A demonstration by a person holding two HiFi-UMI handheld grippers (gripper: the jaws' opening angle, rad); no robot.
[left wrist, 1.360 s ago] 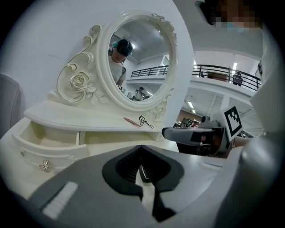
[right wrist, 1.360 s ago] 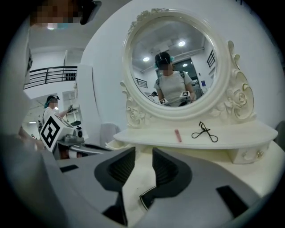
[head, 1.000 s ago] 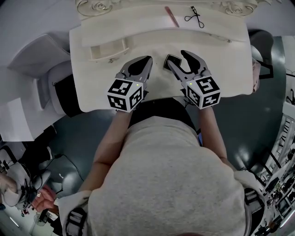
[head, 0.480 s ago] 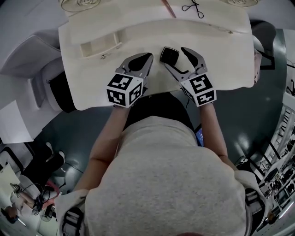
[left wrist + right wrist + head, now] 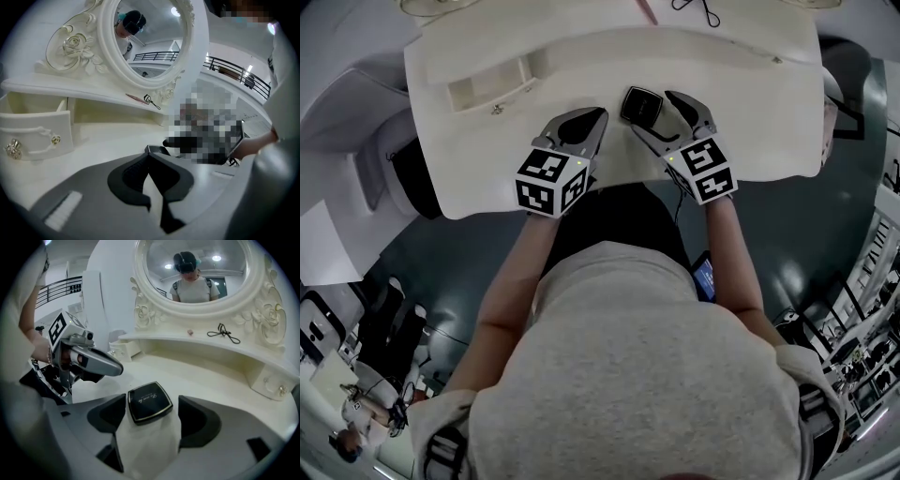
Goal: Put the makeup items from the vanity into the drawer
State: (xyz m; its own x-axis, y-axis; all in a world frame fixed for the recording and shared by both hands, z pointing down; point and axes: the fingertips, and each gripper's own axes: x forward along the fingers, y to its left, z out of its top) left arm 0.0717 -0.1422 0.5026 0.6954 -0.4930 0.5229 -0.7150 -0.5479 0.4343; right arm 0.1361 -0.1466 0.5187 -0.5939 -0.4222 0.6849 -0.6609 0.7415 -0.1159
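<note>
Right fingers: wide apart, just opened; compact between their tips, unpressed.
Left fingers: together, empty.
Compact: we see it flat on the bench, nearer our right hand.
Drawer: open, left beyond the left fingers.

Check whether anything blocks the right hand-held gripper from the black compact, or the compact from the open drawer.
Nothing visible. The right hand-held gripper, jaws just opening, straddles the compact without gripping it. The shut left hand-held gripper sits close beside the path to the drawer.
</note>
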